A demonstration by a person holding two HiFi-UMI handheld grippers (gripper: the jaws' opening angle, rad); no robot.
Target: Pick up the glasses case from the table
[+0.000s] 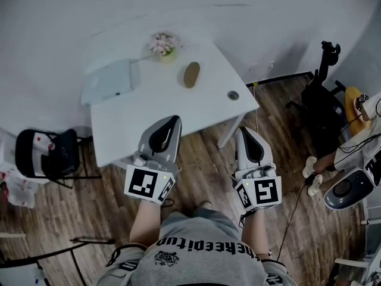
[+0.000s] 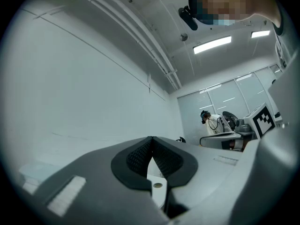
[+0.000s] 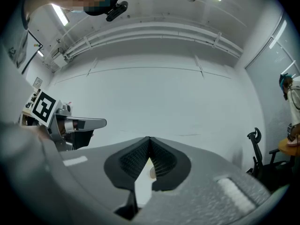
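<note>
Both grippers are shut and empty. The left gripper (image 1: 173,121) has its pads pressed together with nothing between them, which the left gripper view (image 2: 151,140) confirms. The right gripper (image 1: 243,131) is the same, pads meeting at the tip in its own view (image 3: 149,139).

The glasses case (image 1: 191,74) lies flat on the white tabletop (image 1: 149,109), on the far half. It sits between the flower pot (image 1: 165,45) at the far edge and the small round disc (image 1: 233,95) near the right corner, apart from both. Nothing touches it.

Key relation: the case lies ahead of both grippers, well apart from each, and neither has reached it.
- The left gripper hangs over the near edge of the tabletop, and the case is straight ahead and slightly to its right.
- The right gripper is off the near right corner, above the floor, and the case is ahead and clearly to its left.
- Judging from the head view, the left is the nearer and better lined up.

The case's long axis runs roughly away from the person, with the far end tipped a little right. A gripper coming straight in would meet it end-on. To close across the narrow width, the jaws need to straddle the long sides.

Both grippers point about level at the wall, so the gripper views give little. A tan speck shows through the gap below the right pads. It may be the case, but it's too small to tell.

Next, as I read it: open the left jaws, reach forward, drop onto the case.
</note>
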